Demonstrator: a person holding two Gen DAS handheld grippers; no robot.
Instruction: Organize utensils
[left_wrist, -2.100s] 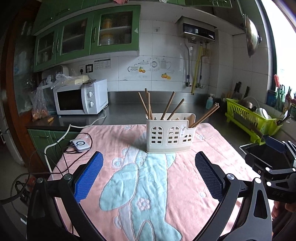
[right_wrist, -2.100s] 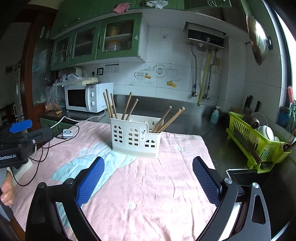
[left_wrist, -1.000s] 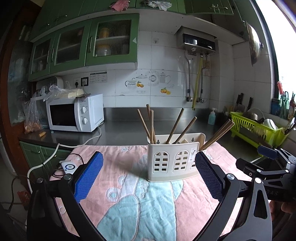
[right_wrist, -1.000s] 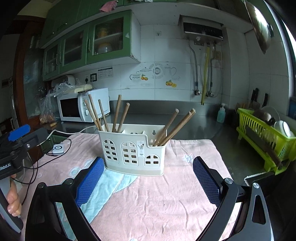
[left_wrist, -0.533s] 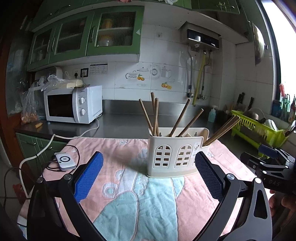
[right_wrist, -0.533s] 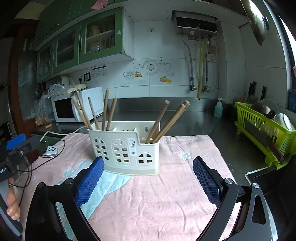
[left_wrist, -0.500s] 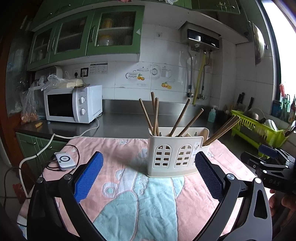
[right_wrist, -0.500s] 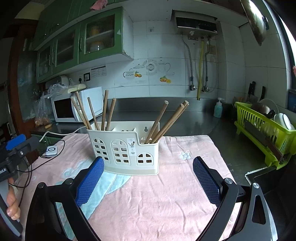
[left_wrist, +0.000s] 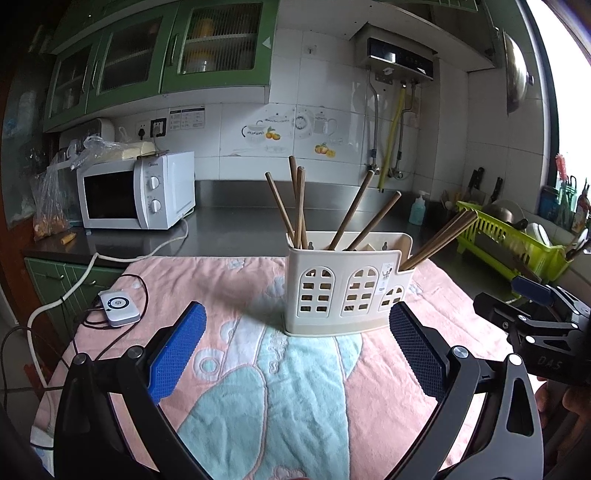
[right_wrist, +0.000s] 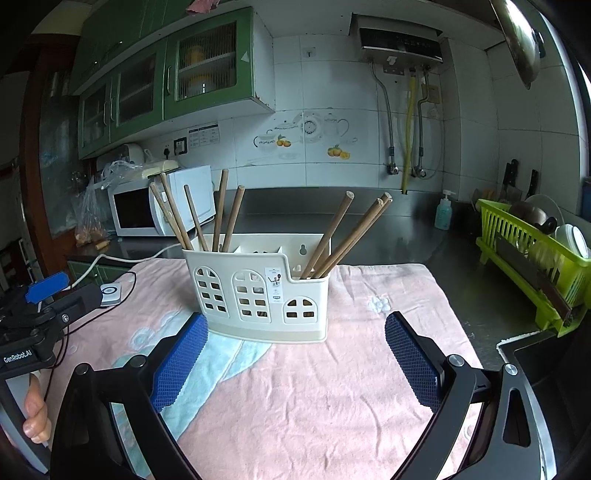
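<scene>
- The cream utensil holder (right_wrist: 260, 291) stands upright on the pink cloth (right_wrist: 332, 387) covering the desk, straight ahead of both tongs; wooden chopsticks (right_wrist: 343, 236) stick up from it, fanned left and right
- The right tongs (right_wrist: 293, 354) gape wide, empty; the holder's base sits just beyond the tips, so this hand looks the nearer
- The left tongs (left_wrist: 297, 345) are likewise spread and empty, the holder (left_wrist: 345, 291) ahead, slightly right of centre
- The chopsticks' long axes run steeply upward, leaning; a grasp likely comes from above
</scene>
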